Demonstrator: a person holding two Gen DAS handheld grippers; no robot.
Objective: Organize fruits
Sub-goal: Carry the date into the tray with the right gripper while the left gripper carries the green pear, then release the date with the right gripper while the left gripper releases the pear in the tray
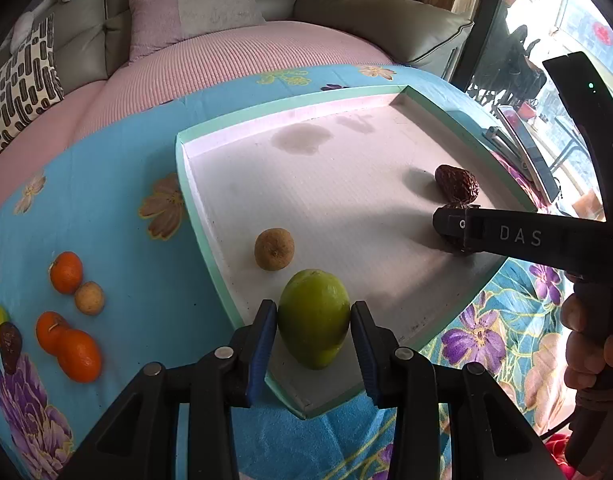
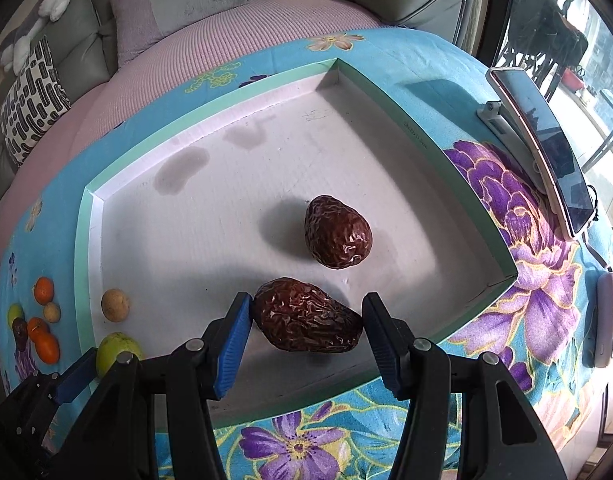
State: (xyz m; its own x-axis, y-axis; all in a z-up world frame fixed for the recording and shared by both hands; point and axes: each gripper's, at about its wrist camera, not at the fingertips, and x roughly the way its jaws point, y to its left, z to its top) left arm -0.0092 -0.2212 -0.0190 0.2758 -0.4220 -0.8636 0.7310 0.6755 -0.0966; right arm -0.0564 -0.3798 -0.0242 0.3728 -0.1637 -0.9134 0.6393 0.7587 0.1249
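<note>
- Blue-padded fingers of my left gripper (image 1: 312, 344) bracket the green fruit (image 1: 314, 318) at the near corner of the tray (image 1: 204, 236); the fruit stands between the pads with its long axis running roughly along my line of reach.
- Left jaws are spread to about the fruit's width. Each pad sits at the fruit's flank, but I cannot tell whether they press it or merely touch it, nor whether the fruit rests on the tray floor.
- My right gripper (image 2: 306, 320) brackets the near wrinkled date (image 2: 306, 316), which lies on the white tray floor just inside the front wall, long axis crosswise, spanning the gap from pad to pad.
- Right jaws are spread: the left pad touches the date's blunt end, while a sliver of gap shows at the right pad, so I judge the date not clamped.
- Beyond it, a second date (image 2: 338, 232) stands apart toward the tray's right side, nearer my right hand than my left.
- A tan round fruit (image 1: 274, 249) lies just past the green one, near the tray's left wall, on my left gripper's side.
- Outside the tray, on the flowered cloth (image 1: 118, 184) to the left, wait three oranges (image 1: 66, 273), another tan fruit (image 1: 89, 298), a dark date (image 1: 9, 342) and a green fruit at the frame edge; my left gripper is the nearer one for these.
- Sorting judged partly done: like fruits are gathering by side.
</note>
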